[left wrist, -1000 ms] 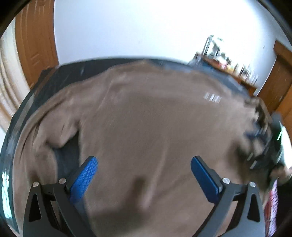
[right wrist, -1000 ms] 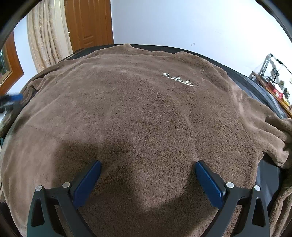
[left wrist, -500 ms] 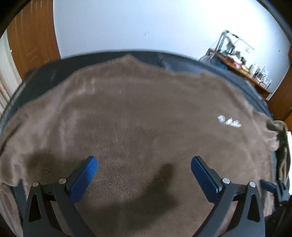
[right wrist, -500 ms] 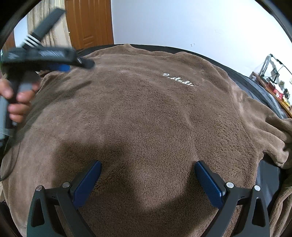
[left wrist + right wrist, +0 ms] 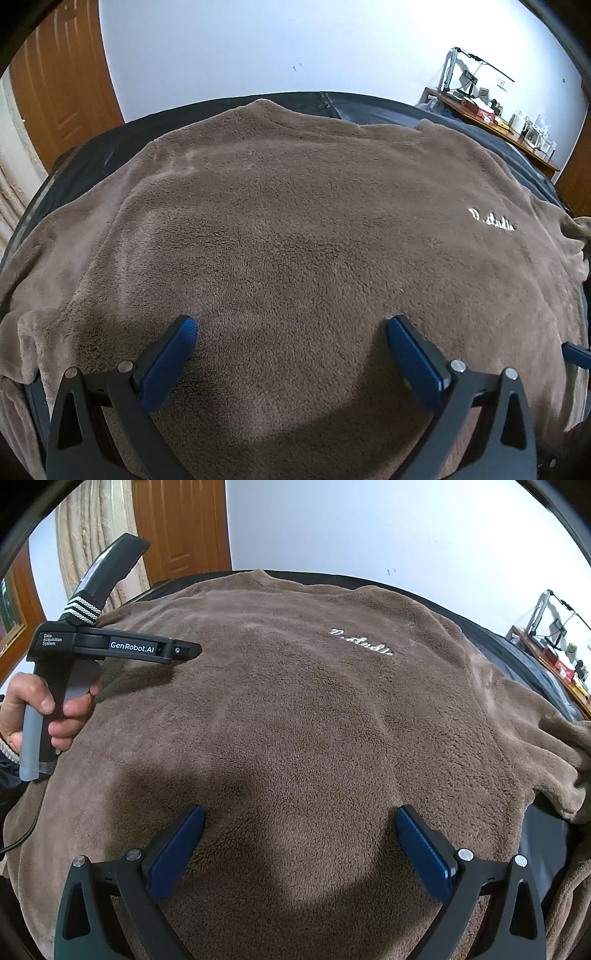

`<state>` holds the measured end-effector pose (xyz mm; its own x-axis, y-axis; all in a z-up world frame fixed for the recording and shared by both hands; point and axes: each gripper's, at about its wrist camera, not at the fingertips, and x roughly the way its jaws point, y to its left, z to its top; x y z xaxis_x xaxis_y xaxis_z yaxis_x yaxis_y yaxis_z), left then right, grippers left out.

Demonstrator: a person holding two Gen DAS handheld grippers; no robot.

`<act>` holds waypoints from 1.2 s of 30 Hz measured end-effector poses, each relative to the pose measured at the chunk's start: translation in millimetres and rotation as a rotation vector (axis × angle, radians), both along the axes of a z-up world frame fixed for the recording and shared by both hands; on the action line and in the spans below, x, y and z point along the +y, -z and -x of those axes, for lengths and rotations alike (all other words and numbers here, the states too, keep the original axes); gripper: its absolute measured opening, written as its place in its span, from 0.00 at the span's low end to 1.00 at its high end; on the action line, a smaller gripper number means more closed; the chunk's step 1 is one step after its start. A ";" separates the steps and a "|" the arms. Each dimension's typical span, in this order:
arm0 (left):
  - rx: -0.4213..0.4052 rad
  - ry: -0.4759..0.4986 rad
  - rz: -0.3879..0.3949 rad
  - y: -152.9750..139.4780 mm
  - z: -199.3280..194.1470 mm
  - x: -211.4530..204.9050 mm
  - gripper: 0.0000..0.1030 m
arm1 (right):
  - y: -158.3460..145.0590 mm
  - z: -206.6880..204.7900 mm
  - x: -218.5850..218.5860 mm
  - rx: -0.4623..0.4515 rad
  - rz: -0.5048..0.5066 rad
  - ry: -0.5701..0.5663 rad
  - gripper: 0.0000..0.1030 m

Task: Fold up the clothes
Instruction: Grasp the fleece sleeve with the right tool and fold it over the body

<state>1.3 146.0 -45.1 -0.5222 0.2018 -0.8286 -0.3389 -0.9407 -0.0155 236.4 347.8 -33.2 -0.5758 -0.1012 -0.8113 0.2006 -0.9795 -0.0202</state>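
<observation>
A brown fleece sweater (image 5: 295, 709) lies spread flat, front up, on a dark-covered bed (image 5: 332, 103), filling most of it. Both tongs hang over the near part of the cloth, spread wide and grasping nothing: the left tongs (image 5: 291, 332) over the near left of the body, the right tongs (image 5: 301, 823) over the near middle. From the right camera the left hand (image 5: 48, 709) shows at the left edge, gripping its tool above the sweater's left side.

The collar (image 5: 264, 575) points to the far edge of the bed, toward the white wall, and the hem lies nearest the onlooker, out of sight under the tongs. The long axis thus runs near to far. A white script logo (image 5: 360, 646) sits on the chest, right of centre. The right sleeve (image 5: 546, 746) trails off to the right, bunched at its end over the bed's edge; the left sleeve (image 5: 26, 332) looks rumpled at the near left.

No fold looks begun. The step at hand seems to be the first pinch, likely on a side edge or sleeve. To do it well, each pair should bite the full thickness of the plush, close to the edge, with both lifting together, so the thick pile carries over in one flat panel. A shallow nip would probably slip off the fleece.
</observation>
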 end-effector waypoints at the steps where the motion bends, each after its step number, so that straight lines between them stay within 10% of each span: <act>1: 0.000 0.001 0.000 -0.1 0.1 -0.2 1.00 | 0.1 0.4 0.3 0.000 0.000 -0.001 1.00; 16: 0.000 0.007 -0.002 -2.5 -0.3 -1.0 1.00 | -36.0 -66.0 38.9 0.197 0.057 0.193 0.99; 22: 0.000 0.006 -0.002 -3.5 -0.3 -1.3 1.00 | -37.5 -154.9 118.5 0.253 0.008 0.562 0.47; 36: 0.001 0.004 -0.007 -2.6 -0.6 -2.6 1.00 | 1.9 -221.3 166.6 0.179 -0.131 0.754 0.36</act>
